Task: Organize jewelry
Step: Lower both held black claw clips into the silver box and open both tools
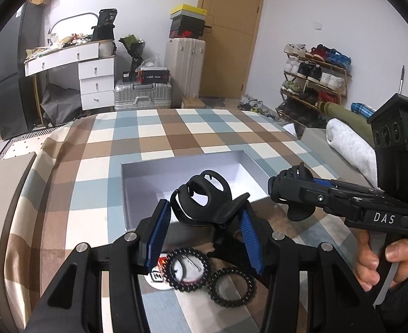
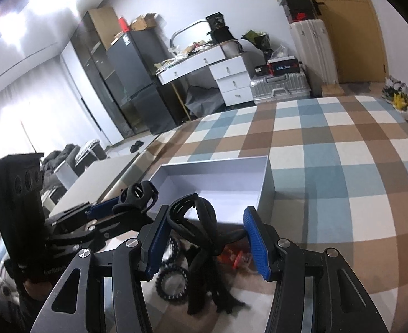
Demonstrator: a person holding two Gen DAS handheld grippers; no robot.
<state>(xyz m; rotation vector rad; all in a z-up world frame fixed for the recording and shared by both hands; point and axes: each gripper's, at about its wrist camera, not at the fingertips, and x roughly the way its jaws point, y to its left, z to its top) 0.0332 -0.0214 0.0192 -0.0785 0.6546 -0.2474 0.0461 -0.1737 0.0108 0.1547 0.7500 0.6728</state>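
Two tongs (image 1: 204, 216) (image 2: 204, 230) half-open, each clamping a black hair claw (image 1: 204, 197) (image 2: 195, 222)

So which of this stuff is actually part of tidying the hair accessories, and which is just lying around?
Part of the job:
left claw clip
right claw clip
coil hair ties
open white box

Lying about:
suitcases
shoe rack
white desk

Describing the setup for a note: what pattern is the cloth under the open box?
Checked, in blue, brown and cream squares; the tablecloth shows best in the right wrist view.
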